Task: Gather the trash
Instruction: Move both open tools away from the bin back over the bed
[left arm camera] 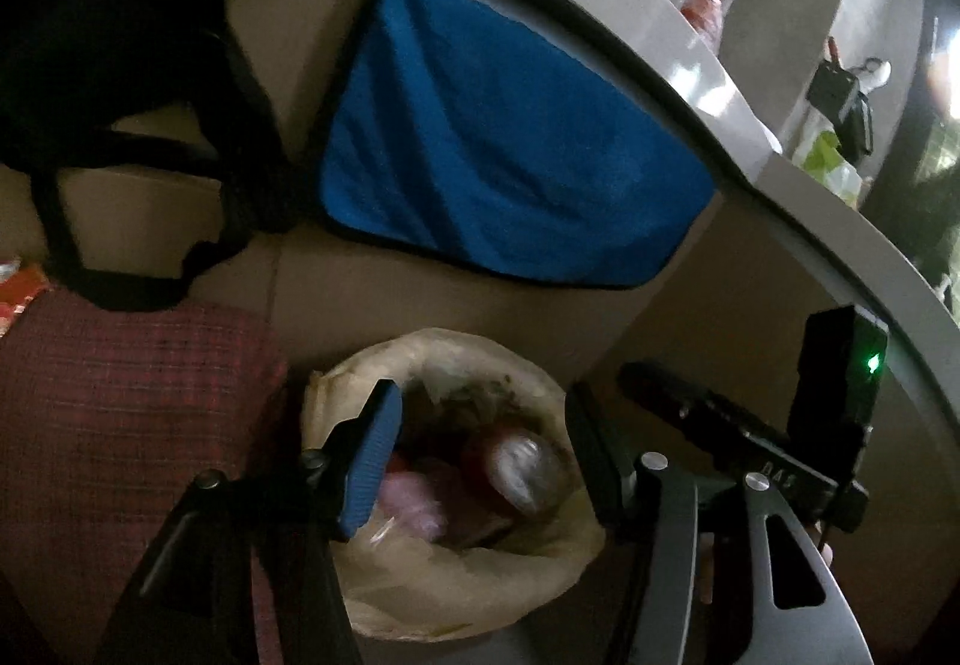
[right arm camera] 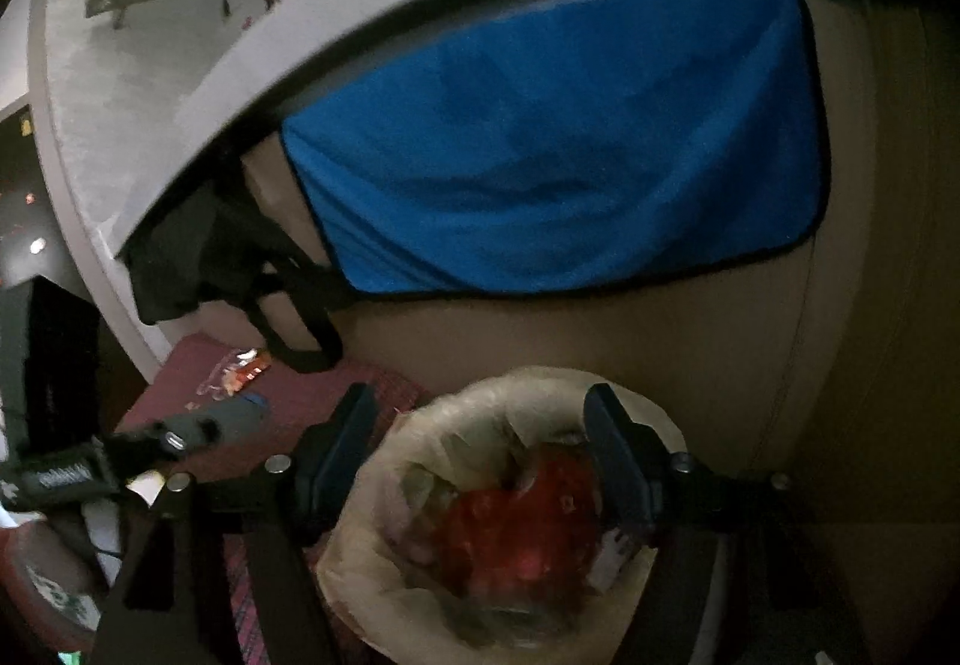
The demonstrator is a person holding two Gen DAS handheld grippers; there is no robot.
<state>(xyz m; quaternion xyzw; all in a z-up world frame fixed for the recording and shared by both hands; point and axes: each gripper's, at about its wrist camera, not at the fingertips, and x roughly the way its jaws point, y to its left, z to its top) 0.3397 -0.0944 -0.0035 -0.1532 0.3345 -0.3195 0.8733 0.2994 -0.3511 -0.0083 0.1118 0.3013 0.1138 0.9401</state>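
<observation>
Fingers of both the left gripper [left arm camera: 480,452] and right gripper [right arm camera: 486,452] stand apart, empty, above the trash-filled bin [left arm camera: 558,557].

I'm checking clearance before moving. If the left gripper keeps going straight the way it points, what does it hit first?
Most likely the trash in the lined bin: the open left gripper points into its mouth, with a red can on top. Depth is unclear, so the liner's rim might come first.
</observation>
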